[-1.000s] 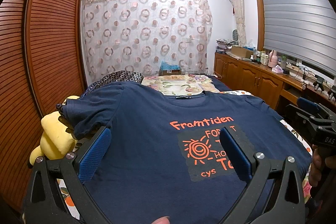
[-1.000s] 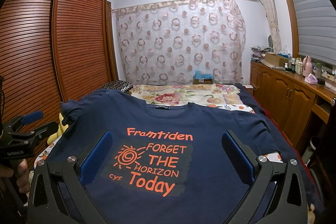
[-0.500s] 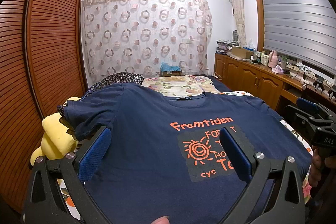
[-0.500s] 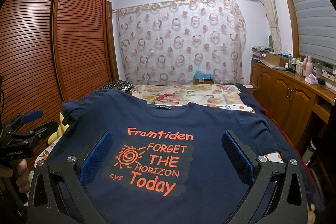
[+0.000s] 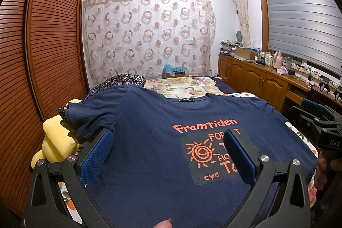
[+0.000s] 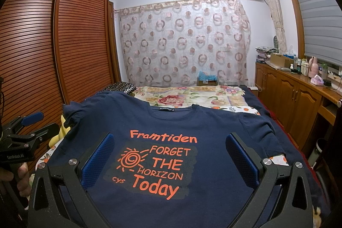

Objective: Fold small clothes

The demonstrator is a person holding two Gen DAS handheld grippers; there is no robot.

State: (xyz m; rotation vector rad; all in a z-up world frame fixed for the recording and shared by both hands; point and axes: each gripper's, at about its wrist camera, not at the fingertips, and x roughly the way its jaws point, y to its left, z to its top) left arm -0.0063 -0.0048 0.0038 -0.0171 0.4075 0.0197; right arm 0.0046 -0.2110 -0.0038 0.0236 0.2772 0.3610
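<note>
Navy T-shirt (image 6: pixel 205 134) spread flat, print up, on a bed (image 6: pixel 192 97); both claws open above its lower edge.

Left gripper (image 5: pixel 168 153) at bottom centre of the left wrist view, blue pads wide apart, holding nothing, hovering over the shirt's left half near the orange sun print (image 5: pixel 199 153). Right gripper (image 6: pixel 170 157) at bottom centre of the right wrist view, likewise spread and empty, framing the words "FORGET THE HORIZON Today". Collar toward frame centre, against a floral bedspread (image 6: pixel 192 97). Left sleeve (image 5: pixel 85 119) rumpled at mid-left, draped beside a yellow plush toy (image 5: pixel 55 142). Right sleeve (image 6: pixel 260 129) lying at mid-right. Slatted wooden wardrobe (image 6: pixel 42 46) along the left edge, ring-patterned curtain (image 6: pixel 183 42) at upper centre, wooden cabinets (image 6: pixel 286 95) at right.
</note>
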